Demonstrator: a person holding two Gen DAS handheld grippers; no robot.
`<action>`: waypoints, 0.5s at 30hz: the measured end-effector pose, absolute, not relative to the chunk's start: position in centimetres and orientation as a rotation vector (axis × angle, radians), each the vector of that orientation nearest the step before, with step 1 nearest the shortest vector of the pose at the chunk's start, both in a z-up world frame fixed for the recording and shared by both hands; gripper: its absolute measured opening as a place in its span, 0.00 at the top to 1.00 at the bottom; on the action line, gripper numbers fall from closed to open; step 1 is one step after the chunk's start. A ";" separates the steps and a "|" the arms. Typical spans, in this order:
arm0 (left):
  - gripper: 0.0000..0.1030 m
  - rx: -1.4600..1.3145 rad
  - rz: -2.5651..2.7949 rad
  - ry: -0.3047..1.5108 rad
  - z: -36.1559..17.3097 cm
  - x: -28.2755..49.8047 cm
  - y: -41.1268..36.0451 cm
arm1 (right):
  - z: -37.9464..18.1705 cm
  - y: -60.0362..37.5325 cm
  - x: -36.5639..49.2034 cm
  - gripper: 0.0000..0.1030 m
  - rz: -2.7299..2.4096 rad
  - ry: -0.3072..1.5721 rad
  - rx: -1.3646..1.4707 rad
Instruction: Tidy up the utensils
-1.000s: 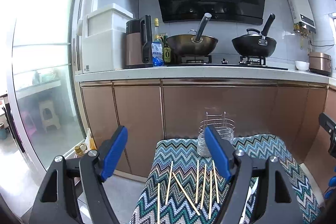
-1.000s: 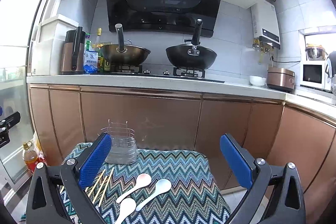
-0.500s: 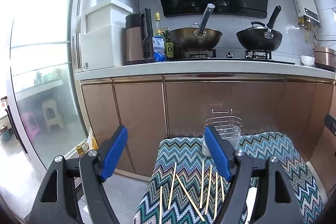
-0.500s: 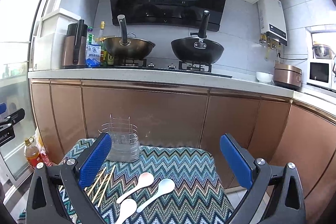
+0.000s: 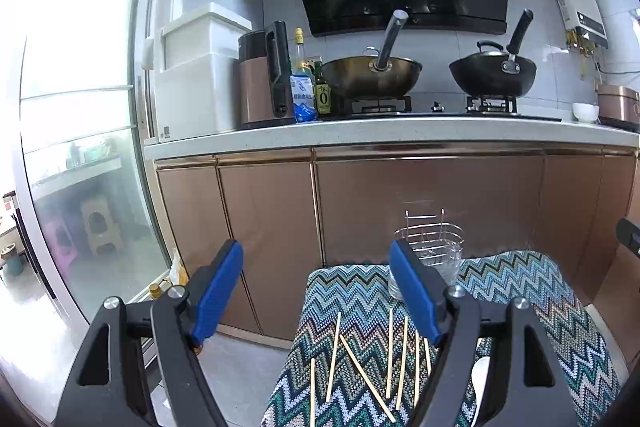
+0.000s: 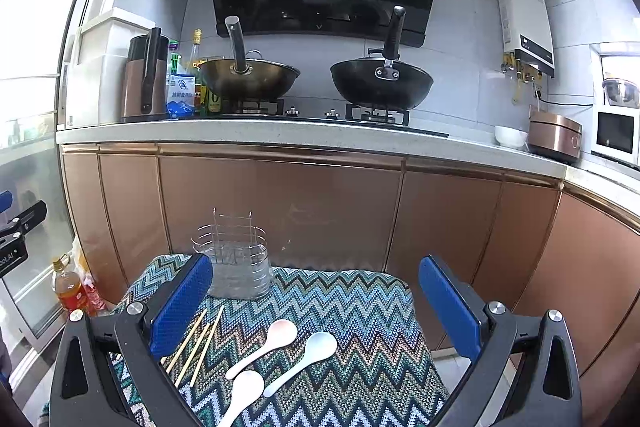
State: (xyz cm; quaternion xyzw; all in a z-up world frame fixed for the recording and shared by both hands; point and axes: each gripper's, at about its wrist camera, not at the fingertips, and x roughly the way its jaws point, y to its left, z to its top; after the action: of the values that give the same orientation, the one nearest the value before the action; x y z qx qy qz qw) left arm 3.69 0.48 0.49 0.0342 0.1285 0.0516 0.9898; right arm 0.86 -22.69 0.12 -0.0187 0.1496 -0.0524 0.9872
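Several wooden chopsticks lie loose on a zigzag-patterned cloth covering a small table. A wire utensil holder with a clear base stands at the cloth's far edge. My left gripper is open and empty, above the cloth's left front. In the right wrist view, three white spoons lie on the cloth beside chopsticks, with the holder behind. My right gripper is open and empty above the spoons.
Copper-coloured cabinets and a white counter stand just behind the table, with two woks on a stove. Bottles stand on the floor left of the table. A glass sliding door is at far left.
Both grippers have dropped and tilted slightly, so the table and holder sit higher in each view. Nothing on the cloth has moved. Both stay open.
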 end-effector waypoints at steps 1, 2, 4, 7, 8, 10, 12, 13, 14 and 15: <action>0.28 0.056 0.104 0.251 0.7 3.4 0.9 | 0.3 -22.8 0.6 0.00 -0.106 0.299 -0.038; 0.28 0.044 0.107 0.243 1.0 3.1 1.3 | 0.6 -22.9 0.5 0.00 -0.106 0.298 -0.038; 0.28 0.026 0.114 0.228 1.7 2.6 2.3 | 1.1 -23.3 0.0 0.00 -0.103 0.297 -0.028; 0.28 0.016 0.120 0.217 2.5 2.1 3.5 | 1.8 -24.0 -0.6 0.00 -0.102 0.295 -0.006; 0.28 0.017 0.123 0.220 2.6 2.1 3.9 | 1.9 -24.2 -0.8 0.00 -0.106 0.294 -0.004; 0.28 0.017 0.123 0.232 2.6 2.2 4.6 | 2.1 -24.4 -1.0 0.00 -0.109 0.296 -0.003; 0.28 0.010 0.115 0.269 2.2 2.6 5.2 | 2.0 -24.6 -0.9 0.00 -0.102 0.308 -0.001; 0.28 0.000 0.101 0.298 1.8 3.0 5.5 | 1.8 -24.7 -0.7 0.00 -0.097 0.318 0.000; 0.28 -0.014 0.090 0.327 1.4 3.5 5.8 | 1.5 -24.8 -0.5 0.00 -0.092 0.331 0.001; 0.28 -0.025 0.075 0.353 0.9 4.0 5.9 | 1.2 -24.9 -0.4 0.00 -0.088 0.343 0.003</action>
State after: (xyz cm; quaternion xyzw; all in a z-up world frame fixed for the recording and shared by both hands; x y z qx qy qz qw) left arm 3.96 5.94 0.88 -0.0123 0.1757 0.0374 0.9836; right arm -0.37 -24.89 1.22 0.0017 0.1705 -0.0437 0.9844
